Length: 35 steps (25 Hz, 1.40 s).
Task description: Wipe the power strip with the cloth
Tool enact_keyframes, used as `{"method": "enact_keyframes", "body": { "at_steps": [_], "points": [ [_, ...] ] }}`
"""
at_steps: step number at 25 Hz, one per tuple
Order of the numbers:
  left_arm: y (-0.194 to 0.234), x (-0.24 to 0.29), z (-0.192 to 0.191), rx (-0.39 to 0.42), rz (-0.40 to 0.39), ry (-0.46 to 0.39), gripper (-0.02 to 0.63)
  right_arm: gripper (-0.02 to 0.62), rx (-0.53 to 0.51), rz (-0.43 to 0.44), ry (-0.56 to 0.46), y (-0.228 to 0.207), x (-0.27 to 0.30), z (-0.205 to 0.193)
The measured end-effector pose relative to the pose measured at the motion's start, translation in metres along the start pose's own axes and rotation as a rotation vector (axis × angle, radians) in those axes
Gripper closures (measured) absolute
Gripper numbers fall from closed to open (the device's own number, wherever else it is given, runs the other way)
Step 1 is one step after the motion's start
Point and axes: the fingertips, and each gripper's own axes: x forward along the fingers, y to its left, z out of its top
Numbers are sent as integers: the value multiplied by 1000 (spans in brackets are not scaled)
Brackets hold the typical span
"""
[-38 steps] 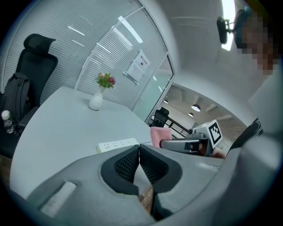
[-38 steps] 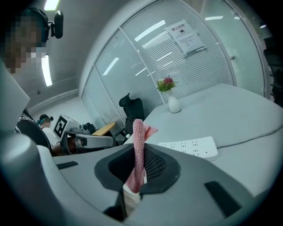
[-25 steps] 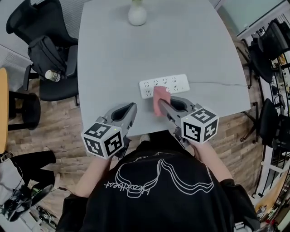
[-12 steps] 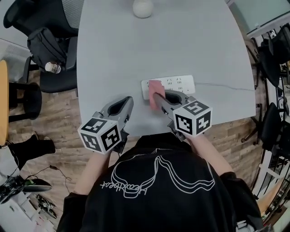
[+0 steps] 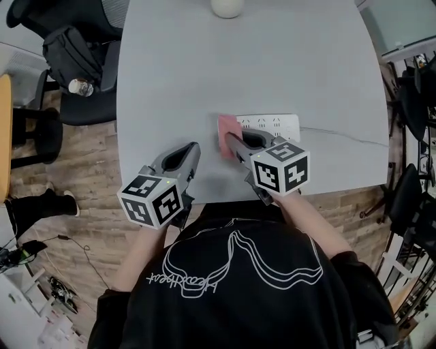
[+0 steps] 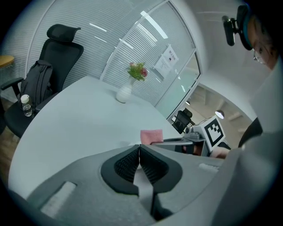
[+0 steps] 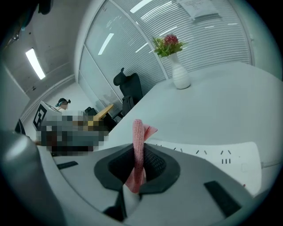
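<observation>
Two grippers, 1 per hand, both working over grey table (image 5: 272, 61). R gripper (image 7: 138, 161): jaws are pinching pink cloth (image 7: 138, 141), which is standing edge-on between the pads w/ its top end poking out past the tips. From head view, cloth is sitting at left end of white power strip (image 5: 276, 123) and overlapping it; whether it's actually pressing on the strip can't be told. Strip is lying flat nr table's front edge, long side running across, thin cord (image 5: 340, 135) trailing off to the right. L gripper (image 6: 139, 152): jaws are pressing together w/ nothing between them; it's hanging over table's front edge, left of the strip and apart from it. White vase (image 5: 227, 7) w/ flowers is standing at far end of table, well apart from strip. Black office chair (image 5: 88, 109) is sitting left of table, carrying a dark backpack (image 5: 71, 58) and a clear bottle (image 5: 80, 87)
</observation>
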Motion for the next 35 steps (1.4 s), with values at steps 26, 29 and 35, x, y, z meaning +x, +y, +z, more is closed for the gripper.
{"method": "enact_keyframes", "body": {
  "at_steps": [26, 29, 35],
  "points": [
    [28, -6, -4, -54, 58, 0, 592, 549, -61, -103, 160, -16, 41, -10],
    [23, -7, -3, -53, 51, -5, 592, 549, -60, -105, 165, -16, 39, -12],
    [22, -9, -3, -51, 49, -2, 592, 548, -57, -116, 172, -18, 35, -13]
  ]
}}
